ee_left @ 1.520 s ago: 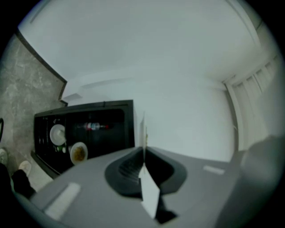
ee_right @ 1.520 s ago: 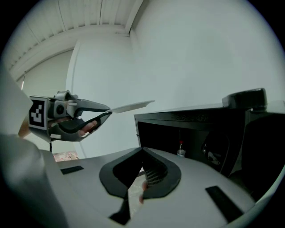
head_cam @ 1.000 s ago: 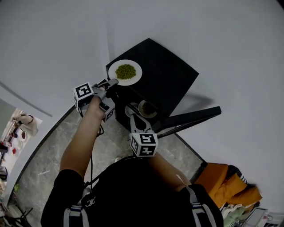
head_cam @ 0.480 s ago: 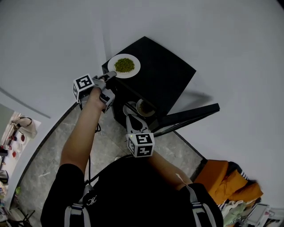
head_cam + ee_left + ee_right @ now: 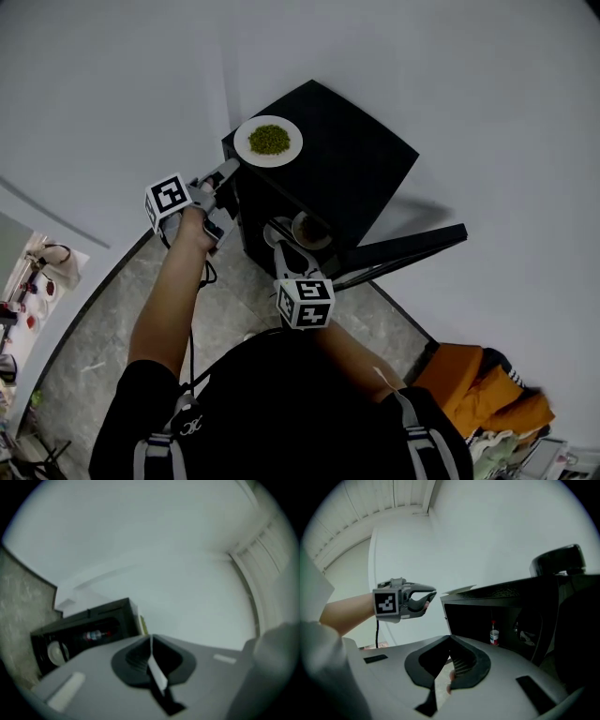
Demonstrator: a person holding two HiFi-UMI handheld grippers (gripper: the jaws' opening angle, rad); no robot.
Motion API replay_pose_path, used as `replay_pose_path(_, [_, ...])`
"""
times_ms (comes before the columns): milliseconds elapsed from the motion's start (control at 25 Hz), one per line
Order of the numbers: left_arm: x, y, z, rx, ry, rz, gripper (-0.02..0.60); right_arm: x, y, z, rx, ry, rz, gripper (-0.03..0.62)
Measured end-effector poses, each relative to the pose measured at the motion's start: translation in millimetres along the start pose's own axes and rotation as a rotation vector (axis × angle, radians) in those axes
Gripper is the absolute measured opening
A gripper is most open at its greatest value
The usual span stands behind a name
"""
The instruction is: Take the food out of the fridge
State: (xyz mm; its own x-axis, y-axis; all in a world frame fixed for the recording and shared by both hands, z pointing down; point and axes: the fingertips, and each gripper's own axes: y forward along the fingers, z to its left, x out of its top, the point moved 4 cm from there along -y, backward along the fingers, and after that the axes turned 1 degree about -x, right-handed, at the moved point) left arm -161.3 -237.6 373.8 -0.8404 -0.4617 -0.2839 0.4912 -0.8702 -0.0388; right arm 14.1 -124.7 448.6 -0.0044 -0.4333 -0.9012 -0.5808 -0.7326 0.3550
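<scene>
A white plate of green food (image 5: 269,141) rests on top of the small black fridge (image 5: 356,159). My left gripper (image 5: 228,172) hangs just left of the plate, apart from it. Its jaws have just been opening, and nothing is between them; the right gripper view shows this left gripper (image 5: 424,596) with a gap at its tips. My right gripper (image 5: 279,247) is shut and holds nothing. It points into the open fridge, where two round dishes (image 5: 309,228) sit on a shelf. A small red-capped bottle (image 5: 493,634) stands inside.
The fridge door (image 5: 403,251) hangs open toward the right. White walls close in behind the fridge. Orange cloth (image 5: 473,380) lies on the floor at lower right. Speckled stone floor (image 5: 94,328) runs to the left.
My left gripper has let go of the plate, which stays on the fridge top, and has drawn back to the lower left with its jaws parted. The right gripper has kept still.
</scene>
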Motion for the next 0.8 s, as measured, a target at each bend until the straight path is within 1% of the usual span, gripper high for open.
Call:
replay_pose_path(40, [-4, -8, -2, 0.016, 0.098, 0.010, 0.002, 0, 0, -1, -0.002, 0.000, -0.002, -0.004])
replay_pose_path(200, [-29, -34, -5, 0.097, 0.531, 0.012, 0.002, 4, 4, -5, -0.012, 0.025, -0.008, -0.003])
replay_pose_path(320, [-53, -46, -9, 0.148, 0.833, 0.008, 0.002, 7, 6, -4, -0.019, 0.033, -0.022, -0.005])
replay_pose_path(400, [-71, -55, -10, 0.167, 1.010, 0.002, 0.002, 9, 5, -1, -0.023, 0.025, -0.036, -0.004])
replay_pose_path(440, [-80, -59, -9, 0.172, 1.078, 0.000, 0.002, 10, 5, 1, -0.025, 0.015, -0.045, -0.003])
replay_pose_path(480, [-89, -62, -6, 0.177, 1.127, 0.001, 0.002, 11, 4, 3, -0.027, 0.003, -0.055, -0.005])
replay_pose_path(520, [-97, -65, 0, 0.183, 1.160, 0.008, 0.002, 12, 3, 4, -0.029, -0.010, -0.063, -0.005])
replay_pose_path(560, [-104, -68, 7, 0.190, 1.175, 0.020, 0.002, 12, 3, 5, -0.032, -0.021, -0.069, -0.005])
replay_pose_path(600, [-110, -71, 15, 0.199, 1.174, 0.034, 0.002, 12, 3, 7, -0.034, -0.030, -0.071, -0.003])
replay_pose_path(680, [-118, -74, 30, 0.221, 1.143, 0.060, 0.002, 9, 4, 9, -0.035, -0.037, -0.065, -0.003])
replay_pose_path(800, [-122, -78, 40, 0.249, 1.104, 0.074, 0.000, 6, 5, 12, -0.031, -0.043, -0.051, -0.003])
